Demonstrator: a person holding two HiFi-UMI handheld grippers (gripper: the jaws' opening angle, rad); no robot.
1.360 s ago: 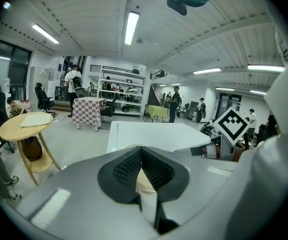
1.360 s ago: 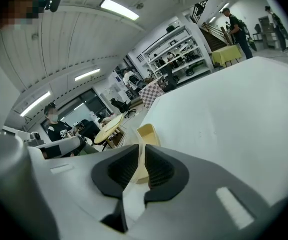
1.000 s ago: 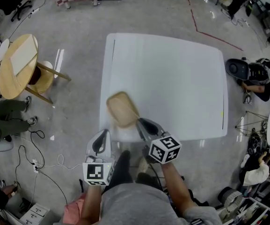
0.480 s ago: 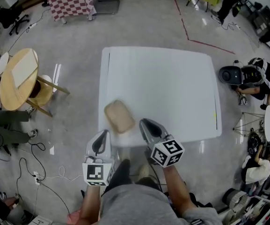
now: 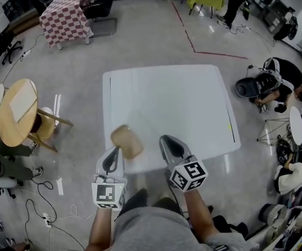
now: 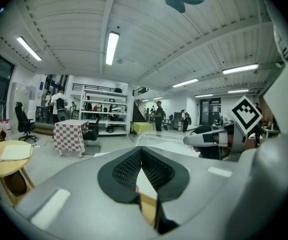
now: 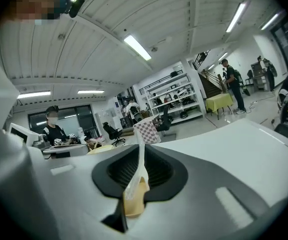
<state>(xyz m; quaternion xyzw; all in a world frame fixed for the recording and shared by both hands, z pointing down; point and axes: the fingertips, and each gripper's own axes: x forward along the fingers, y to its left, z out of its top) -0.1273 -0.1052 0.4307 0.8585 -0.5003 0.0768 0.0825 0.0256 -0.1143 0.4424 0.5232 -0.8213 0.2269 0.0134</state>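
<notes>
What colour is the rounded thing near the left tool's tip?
The rounded thing is plain tan; the head view shows it best.

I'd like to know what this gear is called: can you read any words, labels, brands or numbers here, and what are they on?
No text can be read.
Markers on the left gripper and right gripper: black-and-white square patterns, no letters.
Tan thing and table: no print seen.
Shelves: too small to read.
</notes>
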